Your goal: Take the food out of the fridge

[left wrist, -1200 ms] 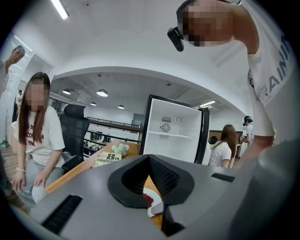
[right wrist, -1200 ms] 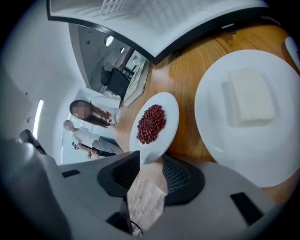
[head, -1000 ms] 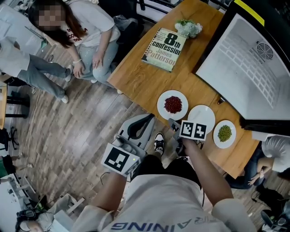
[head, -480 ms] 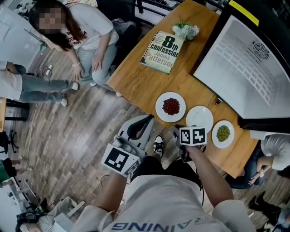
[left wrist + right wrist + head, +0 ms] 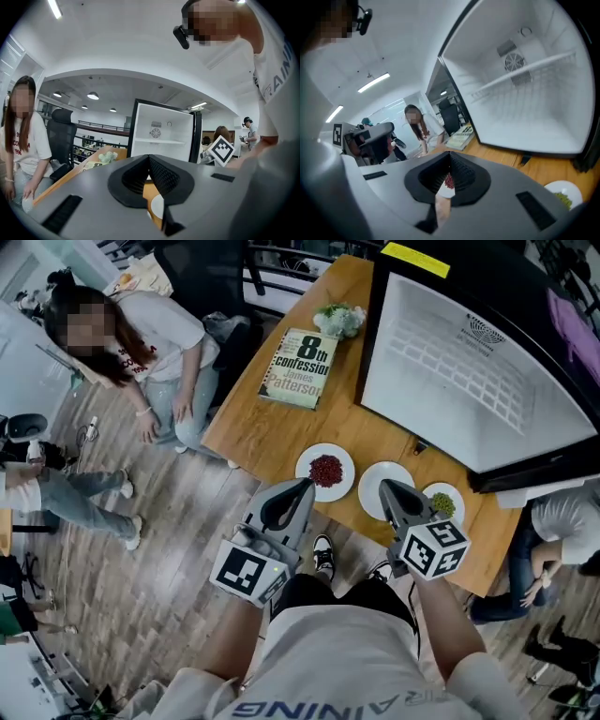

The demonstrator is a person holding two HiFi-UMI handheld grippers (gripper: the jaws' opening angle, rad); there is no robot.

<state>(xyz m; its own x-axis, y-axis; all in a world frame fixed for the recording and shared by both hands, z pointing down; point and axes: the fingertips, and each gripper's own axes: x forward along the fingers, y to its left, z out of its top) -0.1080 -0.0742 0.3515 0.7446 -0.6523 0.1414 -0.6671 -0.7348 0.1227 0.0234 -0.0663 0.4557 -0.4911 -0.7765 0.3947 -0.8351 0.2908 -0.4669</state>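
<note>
Already the food sits outside the fridge (image 5: 441, 371), whose white inside stands open toward the person on the wooden table (image 5: 272, 423). A plate of red food (image 5: 325, 471) and a plate of green food (image 5: 443, 505) lie in a row near the table's front edge, with a plain white plate (image 5: 368, 501) between them. The right gripper (image 5: 386, 486) has just been closing; in its own view the jaws meet at the tip with nothing gripped, the red food showing only beyond them. From the head view its nose lies over the plain plate. The left gripper (image 5: 302, 486) is closed too and holds nothing, its tip just short of the table edge beside the red plate. Farther back lie a book (image 5: 300, 367) and a bunch of flowers (image 5: 339, 319), and a seated person (image 5: 164, 352) is beside the table.
</note>
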